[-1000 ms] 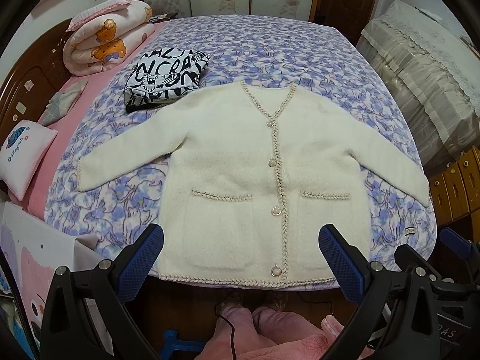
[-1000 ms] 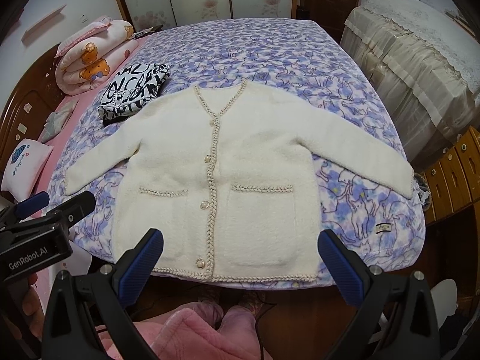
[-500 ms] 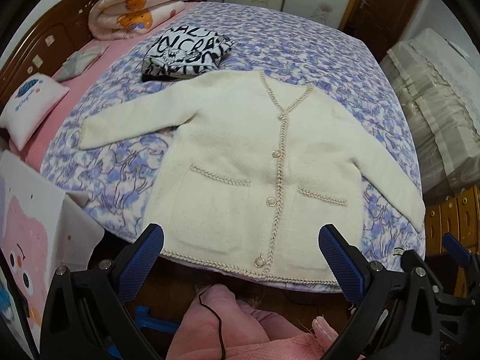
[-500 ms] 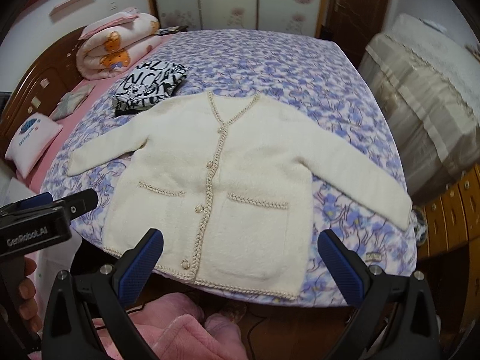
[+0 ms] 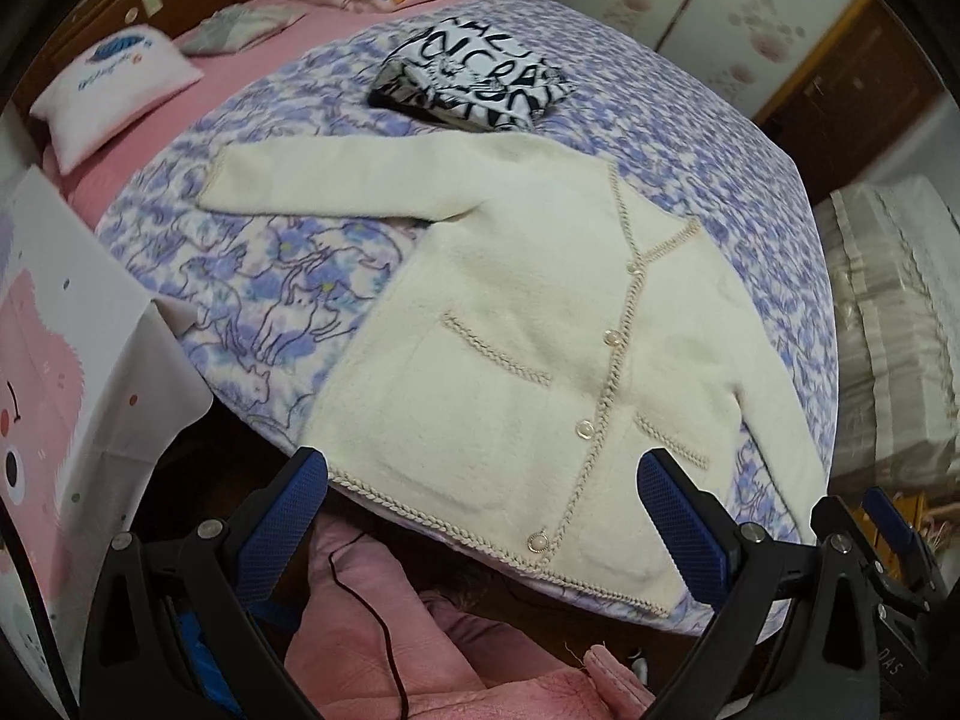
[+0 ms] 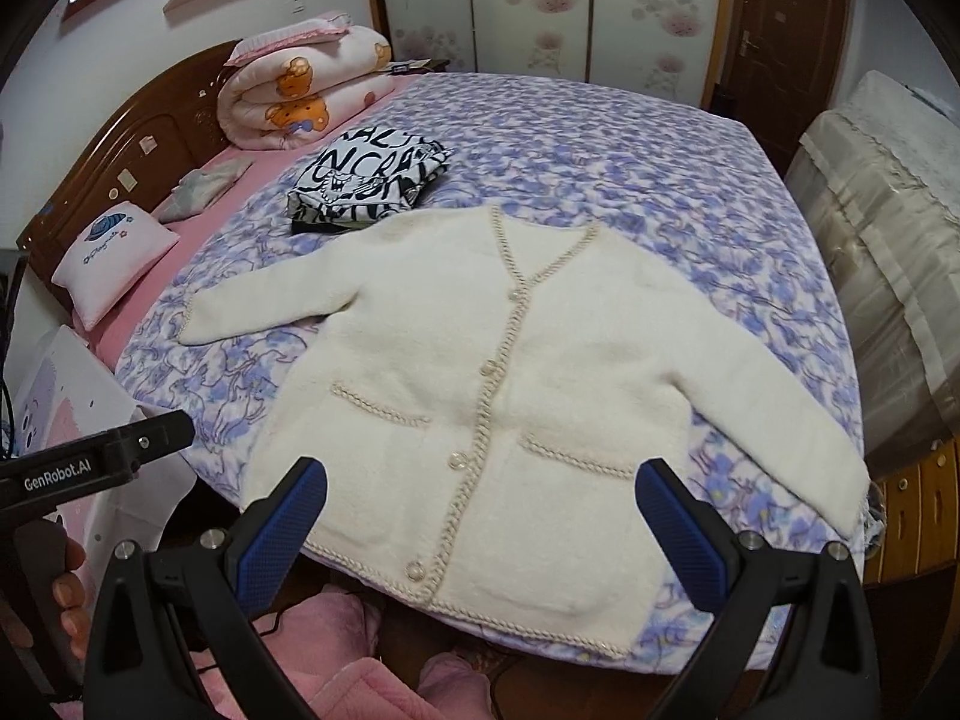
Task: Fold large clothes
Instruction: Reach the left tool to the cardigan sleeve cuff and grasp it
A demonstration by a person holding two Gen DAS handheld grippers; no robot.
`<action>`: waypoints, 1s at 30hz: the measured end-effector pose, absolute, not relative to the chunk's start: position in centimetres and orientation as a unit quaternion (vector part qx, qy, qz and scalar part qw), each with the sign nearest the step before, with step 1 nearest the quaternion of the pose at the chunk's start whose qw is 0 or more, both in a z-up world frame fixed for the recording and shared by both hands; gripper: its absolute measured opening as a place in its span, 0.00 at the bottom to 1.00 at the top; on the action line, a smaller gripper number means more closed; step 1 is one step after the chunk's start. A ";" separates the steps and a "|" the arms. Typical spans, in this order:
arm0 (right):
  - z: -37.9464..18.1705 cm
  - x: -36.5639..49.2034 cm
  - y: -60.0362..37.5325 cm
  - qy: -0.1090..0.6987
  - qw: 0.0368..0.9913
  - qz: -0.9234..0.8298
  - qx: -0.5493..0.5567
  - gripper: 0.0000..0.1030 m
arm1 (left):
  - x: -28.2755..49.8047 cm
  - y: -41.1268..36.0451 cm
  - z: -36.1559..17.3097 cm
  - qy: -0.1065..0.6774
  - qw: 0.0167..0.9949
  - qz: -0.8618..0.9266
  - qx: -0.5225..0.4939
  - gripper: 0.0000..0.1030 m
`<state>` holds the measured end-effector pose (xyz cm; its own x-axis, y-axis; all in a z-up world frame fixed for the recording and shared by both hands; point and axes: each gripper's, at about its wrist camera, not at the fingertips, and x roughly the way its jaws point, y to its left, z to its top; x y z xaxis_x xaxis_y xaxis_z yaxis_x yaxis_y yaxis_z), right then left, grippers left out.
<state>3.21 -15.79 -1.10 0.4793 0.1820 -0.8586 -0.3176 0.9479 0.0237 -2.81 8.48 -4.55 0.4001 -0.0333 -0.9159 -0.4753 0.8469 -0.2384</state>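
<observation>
Fuzzy cream cardigan [image 6: 540, 396] with braided trim, flat on floral bedspread [image 6: 660, 180], left tongs [image 5: 486, 516] and right tongs [image 6: 480, 516] spread wide, empty

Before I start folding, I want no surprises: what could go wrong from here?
1. The cardigan's hem lies at the bed edge; a tug toward you might slide it off.
2. Its far shoulder sits right by the folded printed garment; swinging that sleeve in could disturb the stack.
3. Both tools, left and right, are open and wide; thick fleece may slip from a shallow pinch.
</observation>
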 end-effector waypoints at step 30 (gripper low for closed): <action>-9.0 14.5 6.7 0.640 0.765 0.051 -0.050 1.00 | 9.9 47.2 -20.5 0.570 0.697 0.196 -0.390 0.99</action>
